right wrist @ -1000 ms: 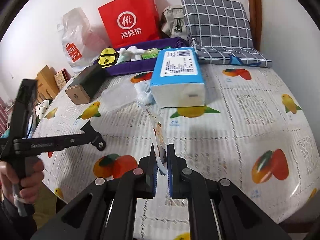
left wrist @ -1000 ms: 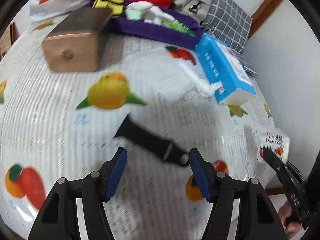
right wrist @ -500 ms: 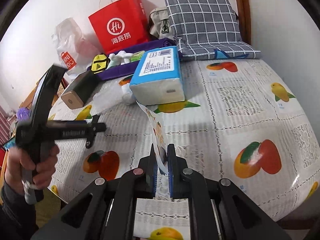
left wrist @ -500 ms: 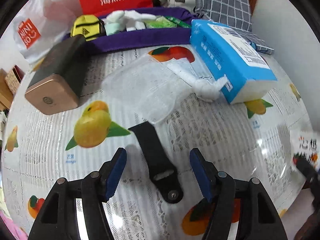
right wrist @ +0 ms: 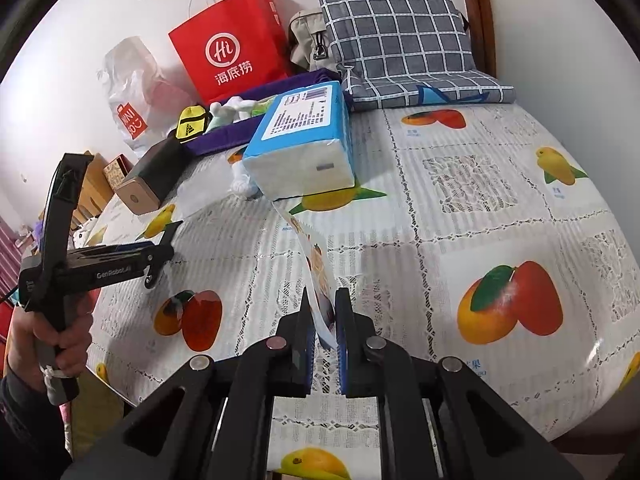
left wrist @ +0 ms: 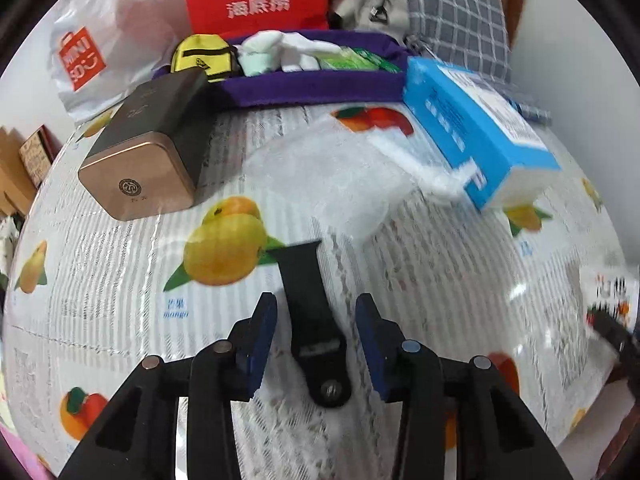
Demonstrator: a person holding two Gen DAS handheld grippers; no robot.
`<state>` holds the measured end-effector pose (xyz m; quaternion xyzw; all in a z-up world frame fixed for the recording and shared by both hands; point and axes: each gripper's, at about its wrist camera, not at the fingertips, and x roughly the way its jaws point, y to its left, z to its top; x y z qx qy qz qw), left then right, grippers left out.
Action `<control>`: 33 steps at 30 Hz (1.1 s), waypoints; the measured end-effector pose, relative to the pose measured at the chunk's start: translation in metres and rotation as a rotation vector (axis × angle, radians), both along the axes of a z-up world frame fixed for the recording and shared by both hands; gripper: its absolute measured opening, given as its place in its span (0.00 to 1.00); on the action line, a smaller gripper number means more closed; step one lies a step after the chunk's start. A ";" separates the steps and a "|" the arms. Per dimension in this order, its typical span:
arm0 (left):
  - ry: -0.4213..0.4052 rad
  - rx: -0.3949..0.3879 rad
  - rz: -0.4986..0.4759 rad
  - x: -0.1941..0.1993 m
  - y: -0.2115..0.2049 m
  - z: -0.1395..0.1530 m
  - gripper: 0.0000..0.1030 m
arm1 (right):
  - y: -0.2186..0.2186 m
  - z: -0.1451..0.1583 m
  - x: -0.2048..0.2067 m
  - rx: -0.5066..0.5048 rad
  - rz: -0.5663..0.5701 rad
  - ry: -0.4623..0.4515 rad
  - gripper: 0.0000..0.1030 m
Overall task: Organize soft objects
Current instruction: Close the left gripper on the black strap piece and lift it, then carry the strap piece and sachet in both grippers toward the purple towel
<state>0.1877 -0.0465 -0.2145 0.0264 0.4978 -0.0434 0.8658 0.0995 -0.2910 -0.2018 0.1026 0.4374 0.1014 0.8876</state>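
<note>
1. Closing around the black strap [left wrist: 314,320] lying mid-table, left gripper [left wrist: 316,344] pads aren't touching it yet; centre first.
2. Right gripper [right wrist: 325,320] stays pinching a thin packet [right wrist: 316,268], probably tissues.

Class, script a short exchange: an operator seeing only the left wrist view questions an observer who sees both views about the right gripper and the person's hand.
Operator: My left gripper is closing around the black strap, pads not touching yet. What is the right gripper doing?
Observer: It is shut on a thin printed packet, held edge-up above the tablecloth.
Operator: Who holds my gripper?
Observer: A hand grips its handle, far left in the right wrist view.
</note>
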 end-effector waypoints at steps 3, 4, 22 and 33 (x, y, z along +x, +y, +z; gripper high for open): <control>-0.031 0.007 -0.056 0.000 -0.007 0.000 0.19 | 0.004 -0.001 0.002 -0.014 0.006 0.005 0.09; -0.036 0.002 -0.081 -0.003 -0.007 -0.001 0.19 | 0.006 -0.001 0.003 -0.020 0.009 0.007 0.09; -0.063 -0.125 -0.111 -0.017 0.021 0.005 0.19 | 0.038 -0.010 0.021 -0.089 0.042 0.048 0.06; -0.075 -0.227 -0.061 -0.022 0.060 0.026 0.19 | 0.045 0.022 0.032 -0.061 0.051 0.017 0.06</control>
